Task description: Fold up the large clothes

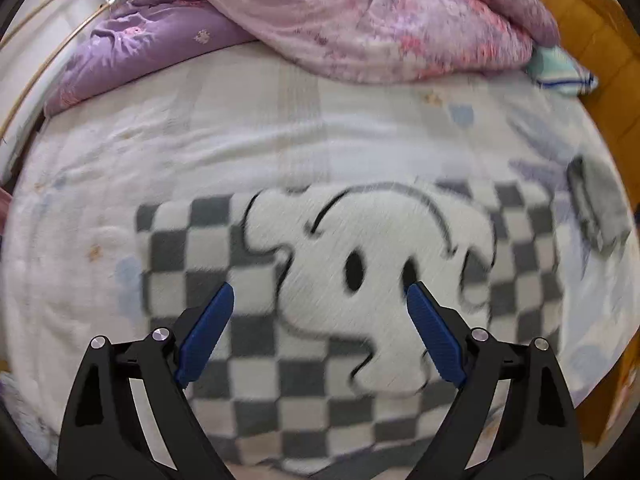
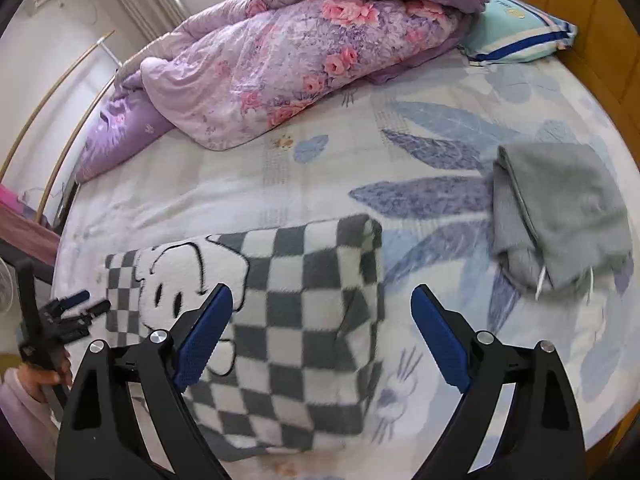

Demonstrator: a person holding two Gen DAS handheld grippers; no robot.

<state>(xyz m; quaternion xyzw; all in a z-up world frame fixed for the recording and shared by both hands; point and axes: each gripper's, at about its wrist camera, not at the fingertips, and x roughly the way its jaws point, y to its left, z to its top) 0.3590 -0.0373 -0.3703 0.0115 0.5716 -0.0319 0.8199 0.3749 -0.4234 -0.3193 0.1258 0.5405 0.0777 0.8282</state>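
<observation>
At the far left of the right wrist view, a hand (image 2: 42, 376) carries the left gripper (image 2: 86, 304), small at the bed's edge just beside the checkered garment (image 2: 304, 320). Its own camera shows its jaws spread wide with nothing between them, hanging above the white cartoon dog face on the fleece.

The garment lies on the bed sheet (image 2: 224, 184) as a thick, roughly square bundle, apparently already folded over on itself. The right gripper (image 2: 320, 332) is above the bundle's right part, jaws likewise spread wide and gripping nothing; no pad touches cloth.

Further right, well apart, a folded grey garment (image 2: 560, 208) rests near the wooden headboard (image 2: 592, 32), with a striped pillow (image 2: 516, 36) beyond it and a floral quilt (image 2: 304, 52) heaped along the back.

The risks look modest. The plush layers are bulky and may spring open once left alone, especially the raised right edge. If either gripper dips again, a pad could snag the pile and drag the top layer askew. Carrying the bundle toward the grey garment by one edge only would probably let it unfold.
</observation>
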